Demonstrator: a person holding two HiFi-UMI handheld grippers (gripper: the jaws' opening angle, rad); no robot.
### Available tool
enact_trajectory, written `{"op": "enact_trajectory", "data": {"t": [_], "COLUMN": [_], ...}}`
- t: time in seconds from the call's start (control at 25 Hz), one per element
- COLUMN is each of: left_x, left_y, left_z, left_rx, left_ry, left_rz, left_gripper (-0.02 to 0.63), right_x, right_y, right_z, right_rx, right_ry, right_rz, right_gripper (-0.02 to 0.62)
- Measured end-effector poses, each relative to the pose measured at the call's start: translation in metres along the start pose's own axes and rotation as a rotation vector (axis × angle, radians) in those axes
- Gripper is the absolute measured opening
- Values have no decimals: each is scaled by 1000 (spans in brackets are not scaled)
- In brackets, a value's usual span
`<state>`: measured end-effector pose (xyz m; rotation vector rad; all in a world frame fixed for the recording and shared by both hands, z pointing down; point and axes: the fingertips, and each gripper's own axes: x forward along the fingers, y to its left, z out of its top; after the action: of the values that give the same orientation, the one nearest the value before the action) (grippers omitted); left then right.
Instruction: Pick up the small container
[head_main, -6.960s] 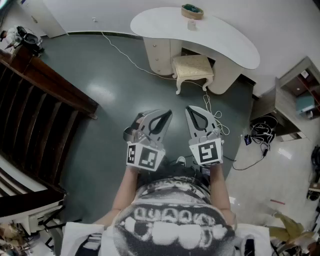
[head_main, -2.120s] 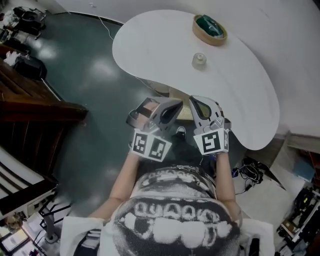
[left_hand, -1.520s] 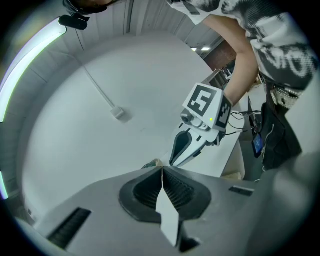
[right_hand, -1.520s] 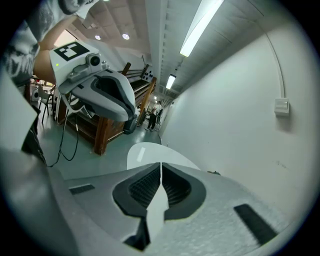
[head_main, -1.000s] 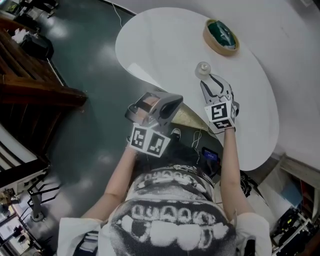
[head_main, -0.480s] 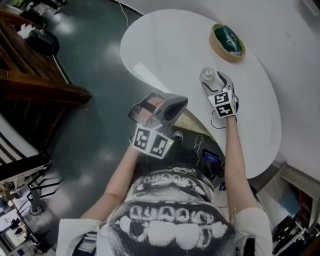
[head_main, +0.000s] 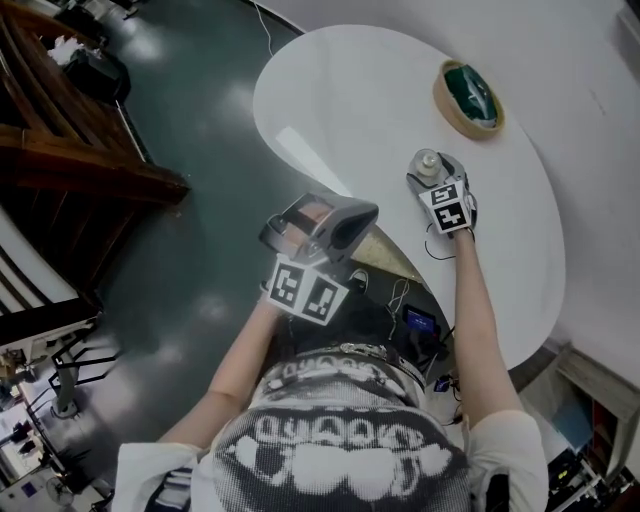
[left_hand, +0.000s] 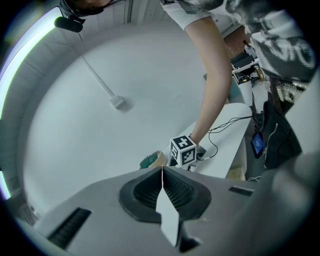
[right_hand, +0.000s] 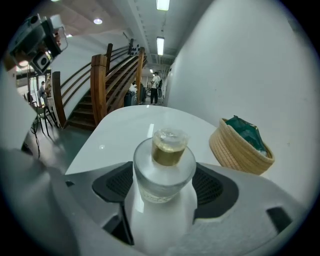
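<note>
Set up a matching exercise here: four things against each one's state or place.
Things: 1 small container; 2 basket; 3 left claw; 4 right claw.
States: A shut, empty; B holds something green; C open wide; D stands between two jaws.
Pairs: 1-D, 2-B, 3-A, 4-C.
The right claw's jaws have just been opening, container between them.

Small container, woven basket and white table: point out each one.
small container (right_hand: 164, 175), right gripper view, on its frosted body.
woven basket (right_hand: 239, 151), right gripper view, on its outer wall.
white table (head_main: 350, 90), head view, on its bare top.
</note>
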<state>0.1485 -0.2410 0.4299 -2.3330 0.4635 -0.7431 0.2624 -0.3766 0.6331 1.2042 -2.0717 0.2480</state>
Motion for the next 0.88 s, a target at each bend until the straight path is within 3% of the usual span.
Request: {"op": "enact_trajectory", "data": {"t": [0.52,0.88], "left_x": [-6,-12], "left_y": [2,-2], "left_z": [-19,-20], "left_rx": [-30,-24], "left_ry": [60,84], "left_rz": [11,9], "left_gripper": [5,5], "right_x": [21,15], "right_y": [4,5], "right_z": [-6,-9], "right_rx": [59,113], "right_ry": [8,-19], "right_rz": [32,-19], "right_gripper": [341,338]}}
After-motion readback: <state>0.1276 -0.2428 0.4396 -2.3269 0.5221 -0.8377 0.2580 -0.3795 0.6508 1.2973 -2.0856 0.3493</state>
